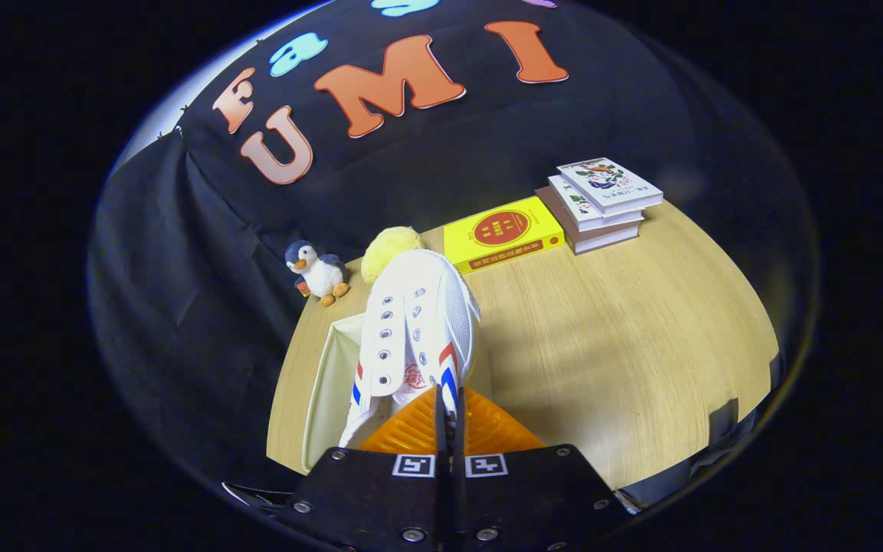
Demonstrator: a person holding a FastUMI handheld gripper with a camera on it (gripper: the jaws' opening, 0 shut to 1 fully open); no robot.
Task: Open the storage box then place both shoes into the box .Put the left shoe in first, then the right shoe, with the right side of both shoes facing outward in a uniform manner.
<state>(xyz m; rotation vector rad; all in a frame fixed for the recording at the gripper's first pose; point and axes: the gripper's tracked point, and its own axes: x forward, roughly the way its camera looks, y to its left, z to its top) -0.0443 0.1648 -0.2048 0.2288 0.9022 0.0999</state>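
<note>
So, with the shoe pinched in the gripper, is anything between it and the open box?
Nothing visible blocks it. The gripper is shut on the white shoe, which hangs over the open storage box. The penguin toy, yellow plush and books sit beyond, clear of the box.

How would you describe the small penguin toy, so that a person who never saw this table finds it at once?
Start at the wooden table and go to its far edge, by the black cloth wall, beyond the white shoe that the closed gripper holds. There the penguin toy stands upright beside a yellow fluffy ball. It alone has a dark head, white belly and orange beak and feet.
</note>
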